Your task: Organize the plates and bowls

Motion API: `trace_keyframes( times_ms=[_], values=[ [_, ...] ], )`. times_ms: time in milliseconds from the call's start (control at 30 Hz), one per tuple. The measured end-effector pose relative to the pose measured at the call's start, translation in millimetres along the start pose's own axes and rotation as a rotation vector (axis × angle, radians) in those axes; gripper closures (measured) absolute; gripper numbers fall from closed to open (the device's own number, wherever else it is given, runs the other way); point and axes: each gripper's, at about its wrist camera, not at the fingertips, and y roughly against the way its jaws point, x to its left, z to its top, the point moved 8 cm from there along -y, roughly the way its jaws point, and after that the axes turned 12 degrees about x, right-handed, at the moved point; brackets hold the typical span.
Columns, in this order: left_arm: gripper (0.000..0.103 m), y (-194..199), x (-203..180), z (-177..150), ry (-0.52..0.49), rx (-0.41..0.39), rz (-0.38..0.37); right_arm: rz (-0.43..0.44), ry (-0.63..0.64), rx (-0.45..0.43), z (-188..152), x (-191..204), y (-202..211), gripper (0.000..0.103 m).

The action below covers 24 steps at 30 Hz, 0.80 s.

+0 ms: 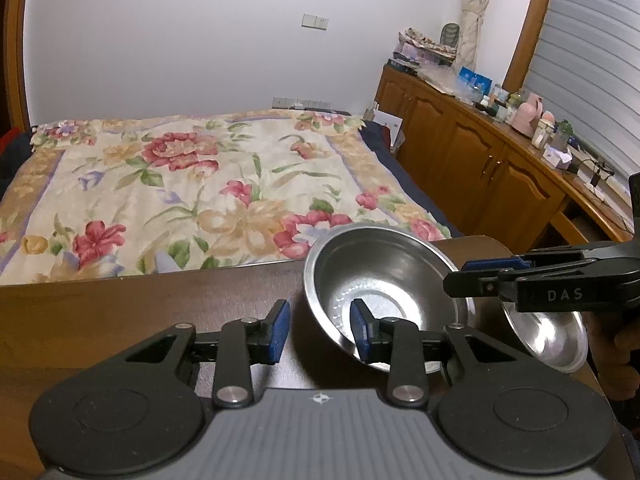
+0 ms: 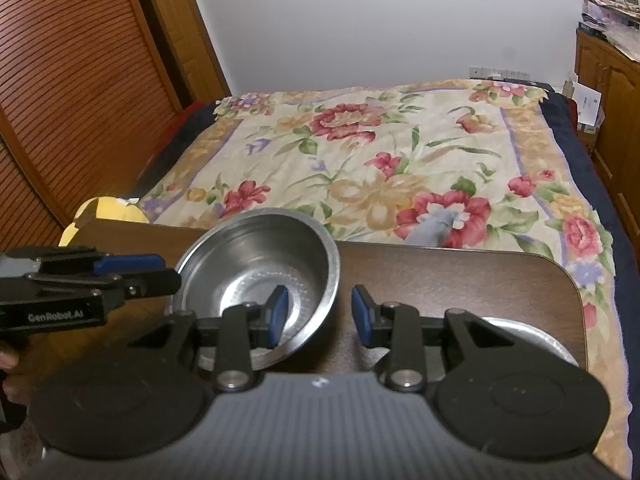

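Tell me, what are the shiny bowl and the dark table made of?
The bowl looks like polished steel: silvery, with bright mirror-like glints and a thin rolled rim. The table looks like dark brown wood, or a wood-look coating; faint grain shows, and its smooth top gives a soft sheen.

Second steel dish half hidden

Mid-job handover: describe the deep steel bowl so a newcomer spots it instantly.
Find the bed with the floral bedspread; a dark wooden table stands at its foot. On it sits the deep steel bowl, high-walled, unlike the shallow steel dish lying lower and flatter just to its right.
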Motion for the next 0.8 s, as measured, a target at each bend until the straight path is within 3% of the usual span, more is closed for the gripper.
trace_keyframes(
  times_ms=[200,533,800],
  values=[
    [0.074,-5,5,0,0.013,0.01,-0.015,0.007,0.007,0.015,0,3,-6,0.067],
    [0.085,-10,5,-6,0.012,0.025,-0.016,0.02,0.031,0.032,-5,8,-10,0.083],
    [0.091,1,3,-5,0.002,0.003,-0.006,0.02,0.036,0.034,-7,13,-7,0.085]
  ],
)
